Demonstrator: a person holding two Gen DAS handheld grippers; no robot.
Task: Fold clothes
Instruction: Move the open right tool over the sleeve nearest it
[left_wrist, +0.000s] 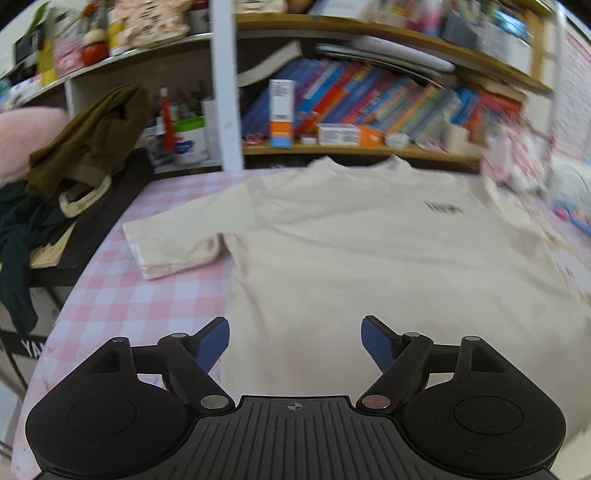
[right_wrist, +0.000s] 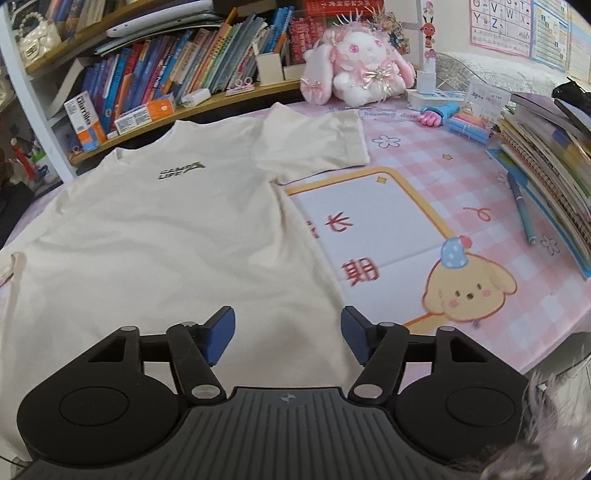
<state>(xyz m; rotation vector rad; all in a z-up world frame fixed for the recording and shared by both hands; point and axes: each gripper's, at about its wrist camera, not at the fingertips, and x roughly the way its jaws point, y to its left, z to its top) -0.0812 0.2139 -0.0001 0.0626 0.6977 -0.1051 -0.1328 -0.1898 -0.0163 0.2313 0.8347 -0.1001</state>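
A cream T-shirt (left_wrist: 369, 251) lies spread flat, front up, on the pink checked table cover, with a small dark logo on its chest. Its collar points towards the bookshelf. In the right wrist view the same T-shirt (right_wrist: 155, 236) fills the left half, one sleeve stretched out to the right. My left gripper (left_wrist: 294, 341) hovers over the shirt's lower left part, open, nothing between its blue pads. My right gripper (right_wrist: 288, 338) stands open above the shirt's lower right edge, also holding nothing.
A pile of olive and dark green clothes (left_wrist: 85, 155) sits on a dark stand to the left. Bookshelves (left_wrist: 369, 107) run along the back. A pink plush rabbit (right_wrist: 358, 70), a stack of books (right_wrist: 546, 158) and a blue pen (right_wrist: 522, 206) lie on the right.
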